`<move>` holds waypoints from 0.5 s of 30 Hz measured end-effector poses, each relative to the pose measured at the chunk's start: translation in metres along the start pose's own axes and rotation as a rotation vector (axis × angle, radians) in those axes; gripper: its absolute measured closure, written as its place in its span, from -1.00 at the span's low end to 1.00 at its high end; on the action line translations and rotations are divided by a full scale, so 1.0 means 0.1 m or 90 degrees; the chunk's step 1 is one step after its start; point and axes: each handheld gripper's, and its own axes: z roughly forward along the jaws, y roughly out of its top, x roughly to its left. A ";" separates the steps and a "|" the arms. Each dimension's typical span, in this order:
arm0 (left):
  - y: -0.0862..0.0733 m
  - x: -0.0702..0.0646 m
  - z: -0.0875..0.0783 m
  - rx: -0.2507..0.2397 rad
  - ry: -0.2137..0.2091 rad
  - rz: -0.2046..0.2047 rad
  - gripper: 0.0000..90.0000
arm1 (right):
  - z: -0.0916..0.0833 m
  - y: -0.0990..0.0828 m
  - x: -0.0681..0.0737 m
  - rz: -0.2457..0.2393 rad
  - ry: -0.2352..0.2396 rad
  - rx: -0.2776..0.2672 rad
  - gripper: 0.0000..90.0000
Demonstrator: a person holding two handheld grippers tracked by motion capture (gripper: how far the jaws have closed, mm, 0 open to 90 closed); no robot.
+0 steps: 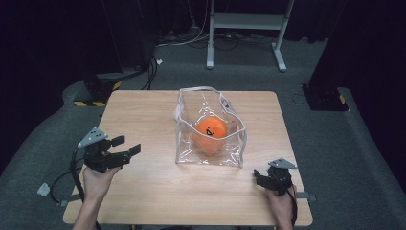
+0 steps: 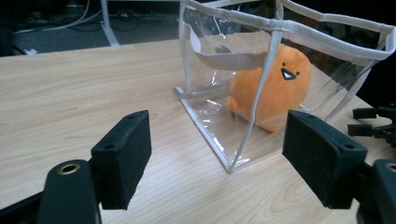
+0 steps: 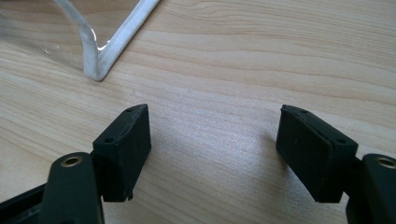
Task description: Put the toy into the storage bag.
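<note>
Bare table (image 1: 143,191) flanks the clear bag (image 1: 210,143); its top gapes open.

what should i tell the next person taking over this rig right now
Left claw: open, holding nothing, left of the clear bag and aimed at it, not touching it.
Right claw: open, holding nothing, low over the table by the bag's near right corner.
The bag stands upright mid-table with its top open. The orange plush toy sits inside it, face showing.
Done: the toy is in the bag, if packing it was the job.
Left: nothing is gripped. Whatever comes next, probably the bag or its handle, starts from open claws.
</note>
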 end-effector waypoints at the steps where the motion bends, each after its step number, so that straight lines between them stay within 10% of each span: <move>1: -0.02 0.01 0.01 0.006 0.000 0.002 -0.47 | 0.00 0.00 0.00 0.000 0.000 0.000 -0.42; 15: -0.13 0.08 0.03 0.019 0.004 -0.008 -0.47 | 0.00 0.00 0.00 0.000 0.000 0.000 -0.42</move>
